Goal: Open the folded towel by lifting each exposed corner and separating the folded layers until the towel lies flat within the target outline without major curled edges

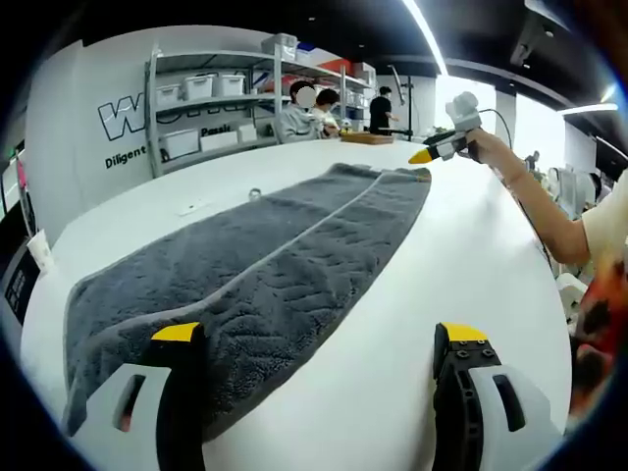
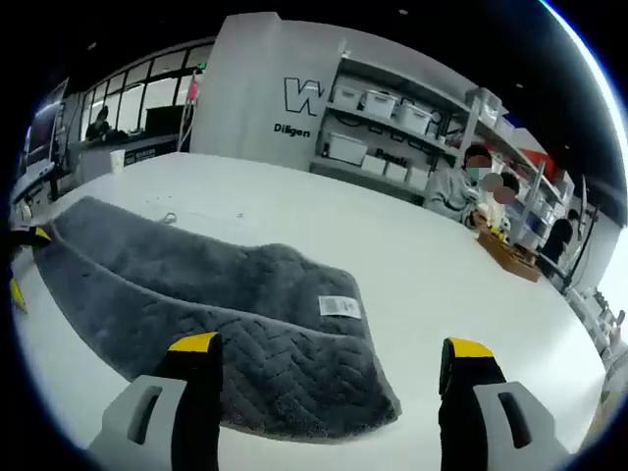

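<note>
**Two open grippers, one towel folded lengthwise**

Two layers, by the look of it: the grey towel [image 1: 255,265] lies stretched out on the white table [image 1: 471,255], folded along its length, with a paler band running down the top layer. Both views show it as thick terry with a woven zigzag pattern, so I'd guess it's soft and floppy, with enough weight to sag and drag once lifted. It shouldn't be slippery.

The left gripper [image 1: 319,339] hovers over one end with its yellow-tipped jaws spread wide and nothing in them. One jaw sits over the towel's edge, the other over bare table. The right gripper [image 2: 329,348] is released too, spread above the opposite end, where a white care label [image 2: 340,306] sits near a rounded corner. In the left gripper view it shows far off at that end, held in a person's hand.

I'd pinch only the top layer at a corner. Grab deeper and you'd likely take both layers, so the fold just travels. Shelves with storage bins [image 2: 378,103] stand behind.
</note>
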Action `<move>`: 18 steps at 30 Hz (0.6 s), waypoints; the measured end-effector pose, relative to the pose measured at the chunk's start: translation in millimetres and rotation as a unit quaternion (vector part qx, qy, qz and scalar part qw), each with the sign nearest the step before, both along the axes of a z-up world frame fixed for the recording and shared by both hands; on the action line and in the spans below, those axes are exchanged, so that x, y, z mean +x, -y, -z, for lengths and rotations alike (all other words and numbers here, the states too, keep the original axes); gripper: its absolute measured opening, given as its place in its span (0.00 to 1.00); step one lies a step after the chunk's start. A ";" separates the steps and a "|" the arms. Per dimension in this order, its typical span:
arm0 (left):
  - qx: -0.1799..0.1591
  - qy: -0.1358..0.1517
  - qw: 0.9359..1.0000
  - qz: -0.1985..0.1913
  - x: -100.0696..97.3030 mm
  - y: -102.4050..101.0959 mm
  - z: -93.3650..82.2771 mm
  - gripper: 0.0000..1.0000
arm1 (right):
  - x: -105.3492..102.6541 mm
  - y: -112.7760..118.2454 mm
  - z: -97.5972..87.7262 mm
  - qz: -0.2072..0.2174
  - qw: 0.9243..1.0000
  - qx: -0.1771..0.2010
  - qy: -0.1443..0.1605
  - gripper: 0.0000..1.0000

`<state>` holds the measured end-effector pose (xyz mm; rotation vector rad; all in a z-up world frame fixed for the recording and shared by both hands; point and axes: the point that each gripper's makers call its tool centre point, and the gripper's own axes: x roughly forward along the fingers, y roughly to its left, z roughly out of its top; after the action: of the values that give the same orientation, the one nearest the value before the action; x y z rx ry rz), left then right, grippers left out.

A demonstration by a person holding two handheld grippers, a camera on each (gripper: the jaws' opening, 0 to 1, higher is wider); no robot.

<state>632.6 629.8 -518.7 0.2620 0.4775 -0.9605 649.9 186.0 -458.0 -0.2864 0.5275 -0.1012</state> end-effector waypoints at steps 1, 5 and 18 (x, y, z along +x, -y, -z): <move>0.000 0.001 1.000 0.001 0.0 0.2 -0.4 0.95 | 8.2 -0.4 -2.2 -0.026 0.999 -0.034 -0.011 0.90; -0.001 0.002 1.000 0.002 -0.7 0.6 -1.6 0.95 | 30.3 -11.9 -3.7 -0.086 0.995 -0.037 -0.026 0.91; -0.010 0.011 1.000 0.009 -4.6 2.8 -9.2 0.95 | 103.9 7.5 4.3 -0.096 0.995 -0.028 -0.024 0.18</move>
<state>628.0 627.0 -509.6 0.2589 0.4465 -0.9791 753.8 178.5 -462.3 -0.3930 0.5426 0.0788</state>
